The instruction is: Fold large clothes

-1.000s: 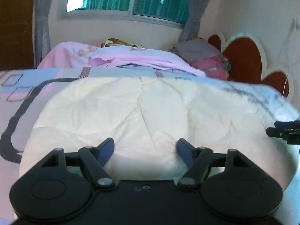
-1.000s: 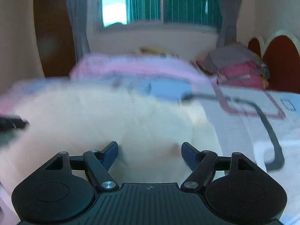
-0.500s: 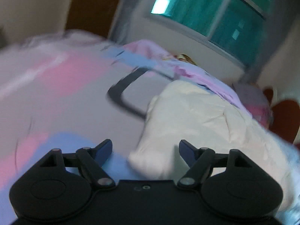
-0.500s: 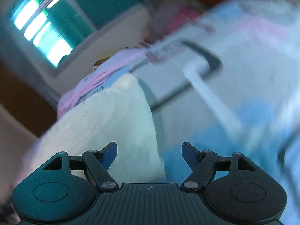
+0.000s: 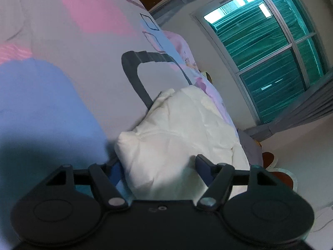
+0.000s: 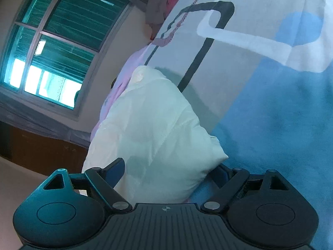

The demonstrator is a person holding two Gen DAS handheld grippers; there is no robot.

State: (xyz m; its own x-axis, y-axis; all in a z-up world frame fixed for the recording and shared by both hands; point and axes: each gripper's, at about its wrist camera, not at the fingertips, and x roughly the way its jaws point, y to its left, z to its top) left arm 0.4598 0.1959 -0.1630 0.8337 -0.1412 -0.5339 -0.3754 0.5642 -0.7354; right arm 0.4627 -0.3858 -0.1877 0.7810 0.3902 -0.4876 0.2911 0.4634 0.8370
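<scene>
A puffy cream-white garment (image 5: 179, 133) lies folded on the bed. In the left wrist view my left gripper (image 5: 158, 167) is open, rolled sideways, its jaws either side of the garment's near left corner. In the right wrist view the same garment (image 6: 149, 129) fills the middle; my right gripper (image 6: 170, 170) is open, rolled the other way, its jaws straddling the garment's near right corner. I cannot tell whether the fingers (image 5: 205, 169) touch the cloth.
The bed sheet (image 5: 62, 87) is grey with blue, pink and black patterns, also in the right wrist view (image 6: 270, 108). A pink quilt (image 5: 187, 58) lies behind the garment. A pile of clothes (image 6: 164, 2) sits by the headboard. A window (image 5: 270, 41) is beyond.
Both grippers have swung outwards from the front of the garment to its two near corners and rolled sideways. They stayed open. The garment has not moved.
</scene>
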